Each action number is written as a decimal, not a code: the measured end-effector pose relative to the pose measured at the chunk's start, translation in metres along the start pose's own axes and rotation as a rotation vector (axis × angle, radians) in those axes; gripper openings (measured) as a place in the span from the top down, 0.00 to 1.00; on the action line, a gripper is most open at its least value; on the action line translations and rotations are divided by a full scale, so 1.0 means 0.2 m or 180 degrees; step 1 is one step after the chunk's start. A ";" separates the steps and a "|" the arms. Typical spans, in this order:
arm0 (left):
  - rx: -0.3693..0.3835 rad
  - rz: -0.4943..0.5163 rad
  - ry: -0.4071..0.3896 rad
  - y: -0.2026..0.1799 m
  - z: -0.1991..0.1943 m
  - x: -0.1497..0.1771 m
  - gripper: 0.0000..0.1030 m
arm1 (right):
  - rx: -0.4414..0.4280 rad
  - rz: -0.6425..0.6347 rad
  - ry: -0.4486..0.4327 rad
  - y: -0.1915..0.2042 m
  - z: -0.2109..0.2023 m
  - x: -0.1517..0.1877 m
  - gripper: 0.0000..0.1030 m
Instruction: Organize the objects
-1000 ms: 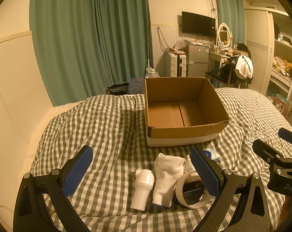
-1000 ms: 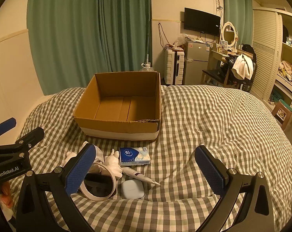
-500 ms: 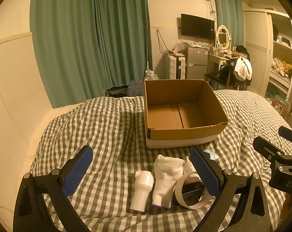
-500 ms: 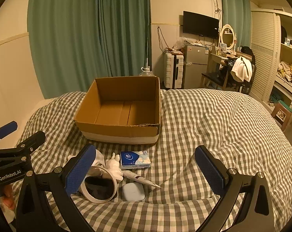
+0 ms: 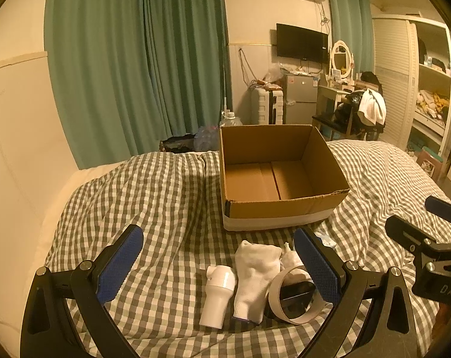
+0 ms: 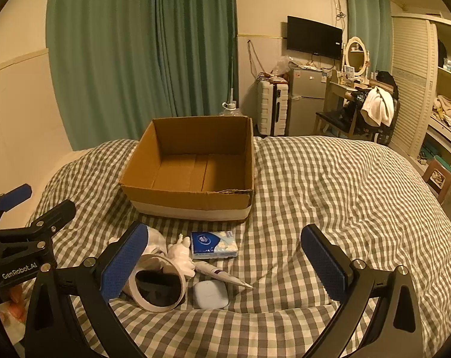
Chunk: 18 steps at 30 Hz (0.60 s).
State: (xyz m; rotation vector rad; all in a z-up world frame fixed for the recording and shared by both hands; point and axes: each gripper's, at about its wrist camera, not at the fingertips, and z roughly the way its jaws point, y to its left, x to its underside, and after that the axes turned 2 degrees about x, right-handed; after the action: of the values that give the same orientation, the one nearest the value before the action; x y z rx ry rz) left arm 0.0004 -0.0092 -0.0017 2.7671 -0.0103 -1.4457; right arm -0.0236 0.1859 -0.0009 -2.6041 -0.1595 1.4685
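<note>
An open, empty cardboard box (image 5: 280, 176) (image 6: 192, 167) sits on the checked bed. In front of it lie a white plastic cup-like piece (image 5: 217, 295), a white sock (image 5: 255, 271), a roll of tape (image 5: 297, 296) (image 6: 156, 286), a small white figure (image 6: 182, 255), a blue tissue pack (image 6: 214, 244), a white tube (image 6: 222, 277) and a white case (image 6: 210, 294). My left gripper (image 5: 218, 264) is open above the cup piece and sock. My right gripper (image 6: 225, 264) is open above the tube and case.
The checked duvet (image 6: 329, 197) covers the bed. A pale wall (image 5: 13, 149) runs along the left. Green curtains (image 5: 135, 68), a suitcase (image 6: 271, 109), a small fridge (image 6: 306, 100) and a dresser with chair (image 6: 359, 104) stand beyond the bed.
Both views have risen and pulled back slightly, so the box and objects sit a little lower in view. Both grippers stay open and nothing on the bed has moved.
</note>
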 end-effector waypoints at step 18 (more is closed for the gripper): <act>0.0015 0.0315 0.0474 0.15 0.19 0.07 0.00 | -0.0196 -0.0193 0.0112 0.12 0.02 -0.03 0.02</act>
State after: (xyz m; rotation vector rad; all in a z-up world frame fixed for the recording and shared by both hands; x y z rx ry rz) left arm -0.0226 -0.0390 -0.0337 2.8258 -0.1460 -1.2164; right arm -0.0307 0.1619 -0.0022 -2.6465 -0.2813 1.4191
